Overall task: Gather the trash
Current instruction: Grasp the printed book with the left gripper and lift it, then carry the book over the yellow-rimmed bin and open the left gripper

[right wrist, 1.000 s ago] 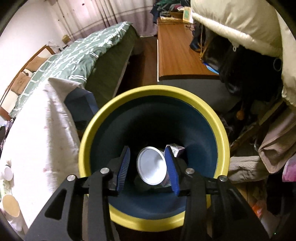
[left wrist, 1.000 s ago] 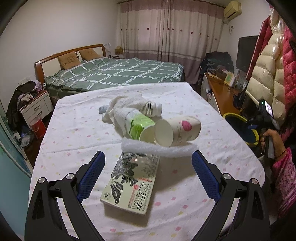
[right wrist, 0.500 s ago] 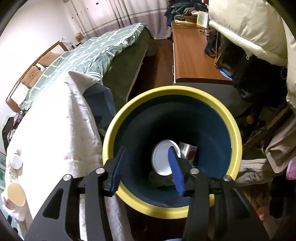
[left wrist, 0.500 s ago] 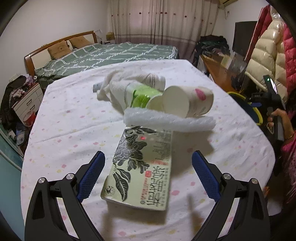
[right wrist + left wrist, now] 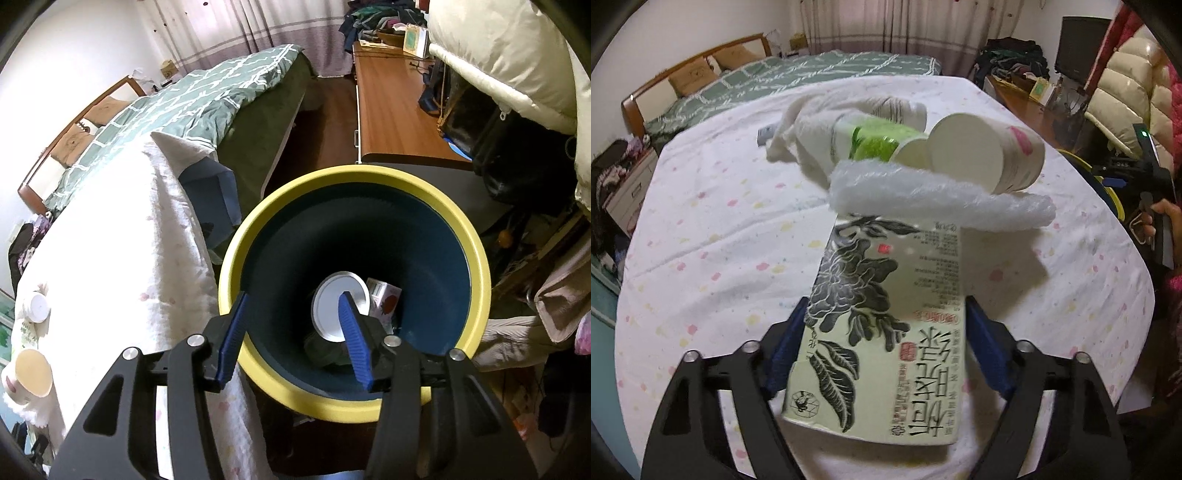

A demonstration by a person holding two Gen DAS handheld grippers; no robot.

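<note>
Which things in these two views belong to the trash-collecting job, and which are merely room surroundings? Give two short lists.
Part of the job:
- flat printed box, between the closing left gripper jaws
- paper cup
- white foam strip
- green-labelled bottle
- yellow-rimmed bin, cup lid inside
- right gripper, empty

Just surroundings:
- bed
- wooden desk
- padded jackets

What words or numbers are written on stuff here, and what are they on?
Nothing reads clearly enough to quote.
On the flat box: big black Chinese characters, upside down; small print blurred.
On the paper cup: a pink mark, no readable words.
On the carton in the bin: print too small.
</note>
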